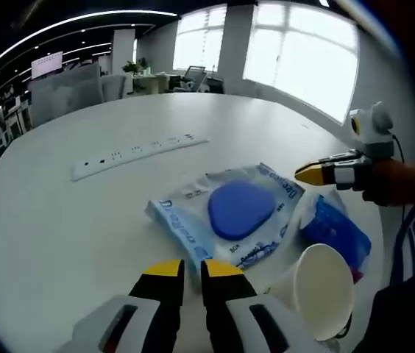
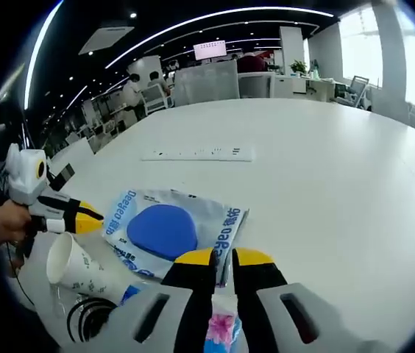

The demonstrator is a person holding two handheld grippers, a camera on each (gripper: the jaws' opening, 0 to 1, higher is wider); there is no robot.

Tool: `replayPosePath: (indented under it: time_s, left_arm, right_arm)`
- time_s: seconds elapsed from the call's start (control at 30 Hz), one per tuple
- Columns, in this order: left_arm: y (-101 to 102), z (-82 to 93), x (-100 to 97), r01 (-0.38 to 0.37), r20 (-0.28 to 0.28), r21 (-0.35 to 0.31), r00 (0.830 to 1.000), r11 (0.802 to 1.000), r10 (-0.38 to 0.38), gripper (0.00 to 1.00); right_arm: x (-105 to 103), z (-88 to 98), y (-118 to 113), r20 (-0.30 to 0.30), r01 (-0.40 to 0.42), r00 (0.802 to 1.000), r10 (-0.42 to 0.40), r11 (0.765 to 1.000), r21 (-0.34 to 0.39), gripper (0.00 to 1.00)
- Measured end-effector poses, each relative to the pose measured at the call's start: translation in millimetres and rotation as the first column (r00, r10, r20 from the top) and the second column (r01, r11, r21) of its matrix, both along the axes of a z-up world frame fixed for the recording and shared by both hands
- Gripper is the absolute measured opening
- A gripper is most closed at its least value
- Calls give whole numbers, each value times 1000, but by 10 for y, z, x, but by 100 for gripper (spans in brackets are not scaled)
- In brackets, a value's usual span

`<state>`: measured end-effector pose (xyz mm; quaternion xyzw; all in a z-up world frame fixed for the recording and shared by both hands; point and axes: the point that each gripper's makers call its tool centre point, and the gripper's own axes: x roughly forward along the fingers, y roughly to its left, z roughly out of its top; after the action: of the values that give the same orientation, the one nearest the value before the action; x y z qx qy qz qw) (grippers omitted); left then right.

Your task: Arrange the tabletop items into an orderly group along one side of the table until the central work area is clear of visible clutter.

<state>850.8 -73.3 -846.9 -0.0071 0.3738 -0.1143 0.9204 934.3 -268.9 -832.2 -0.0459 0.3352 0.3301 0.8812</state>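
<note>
On the round white table [image 1: 60,228] I see a flat clear-and-white plastic packet with a blue oval pad inside [image 1: 238,209], lying near the edge closest to me. My left gripper [image 1: 193,271] sits just short of it, yellow-tipped fingers nearly together with a slim gap, holding nothing. My right gripper [image 2: 224,259] has its fingers likewise narrowly parted, tips over the packet's edge; I cannot tell if they touch. A white paper cup [image 1: 324,288] lies tipped beside a blue wrapper [image 1: 338,229]. A white power strip [image 1: 135,151] lies well beyond.
</note>
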Motion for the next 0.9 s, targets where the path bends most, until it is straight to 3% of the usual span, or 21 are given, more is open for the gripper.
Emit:
replayPosePath:
  time_s: [0.27, 0.57, 0.77, 0.9]
  left_arm:
    - [18, 165, 98, 9, 60, -16, 998, 1000, -8, 20]
    - [-135, 289, 101, 142, 75, 6, 987, 990, -142, 27]
    - [-432, 520, 186, 298, 138, -7, 946, 954, -295, 28]
    - [-592, 599, 187, 370, 137, 0, 920, 929, -366, 29]
  right_arm:
    - [-18, 119, -102, 6, 58, 998, -58, 997, 46, 20]
    - [-296, 381, -124, 47, 55, 997, -58, 997, 54, 30]
    - [-547, 593, -123, 78, 58, 995, -64, 995, 84, 37]
    - [-710, 686, -148, 102, 70, 992, -78, 994, 82, 38]
